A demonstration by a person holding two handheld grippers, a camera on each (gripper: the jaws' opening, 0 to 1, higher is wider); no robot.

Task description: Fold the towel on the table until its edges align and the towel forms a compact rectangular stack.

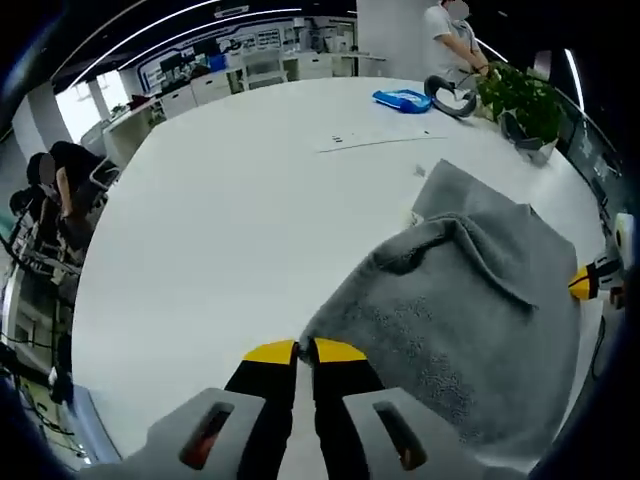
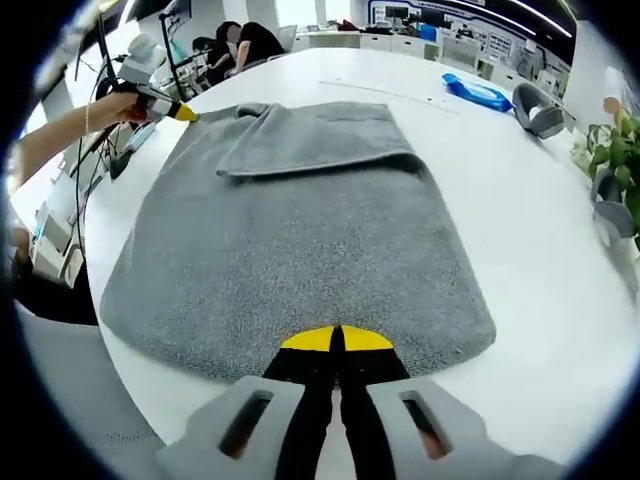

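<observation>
Both grippers, left (image 1: 305, 351) and right (image 2: 336, 339), are clamping the grey towel (image 2: 300, 230) at opposite edges on the white table (image 1: 230, 200), jaws pinched nearly closed; I am judging this readies a fold, fabric spreading ahead of each tip.

Layout. The towel (image 2: 300, 230) lies spread on the table (image 2: 530, 250), its far end folded back over itself. The right gripper (image 2: 335, 338) sits at the towel's near edge; the left gripper (image 2: 185, 113) meets the far left corner. In the left gripper view, the left gripper (image 1: 305, 350) is at a towel (image 1: 470, 320) corner. Beyond the towel lie a packet (image 2: 478, 93) and a headset (image 2: 540, 115); a potted plant (image 2: 620, 150) stands at the right.
</observation>
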